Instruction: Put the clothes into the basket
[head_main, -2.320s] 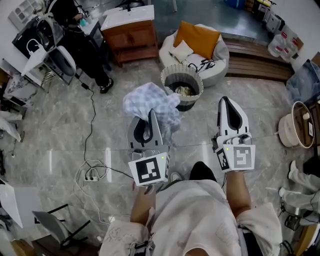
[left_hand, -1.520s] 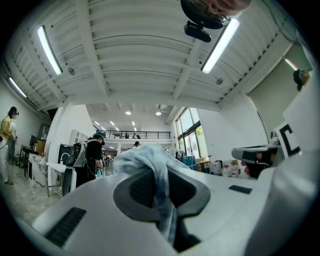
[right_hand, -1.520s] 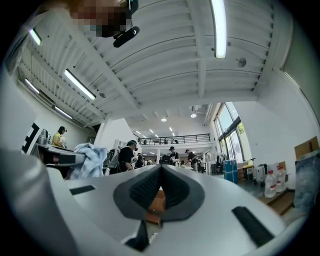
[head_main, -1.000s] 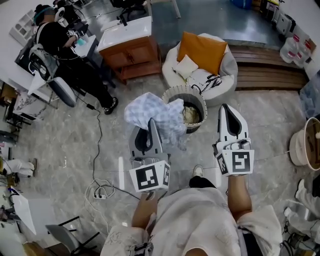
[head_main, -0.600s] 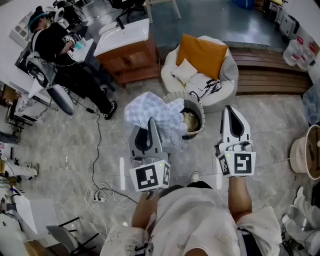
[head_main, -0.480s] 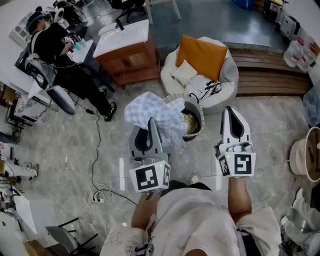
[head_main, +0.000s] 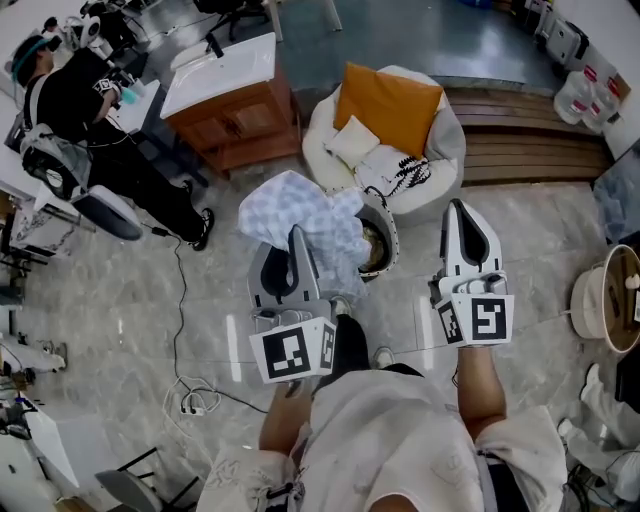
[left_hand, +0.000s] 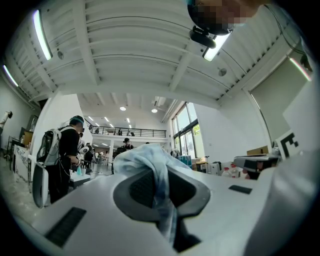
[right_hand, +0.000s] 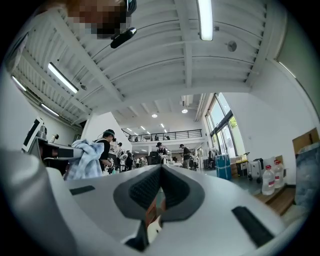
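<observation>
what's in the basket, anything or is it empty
Not empty: pale fabric shows inside the basket, though the checked cloth held by the left gripper hides part of it.

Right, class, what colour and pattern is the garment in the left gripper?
Pale blue-and-white check; the garment shows best in the head view.

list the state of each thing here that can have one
left gripper: jaws shut on the checked cloth
checked cloth: bunched, lifted off the floor, overlapping the basket in the head view
basket: upright on the floor, clothes already inside
right gripper: jaws shut, empty
</observation>
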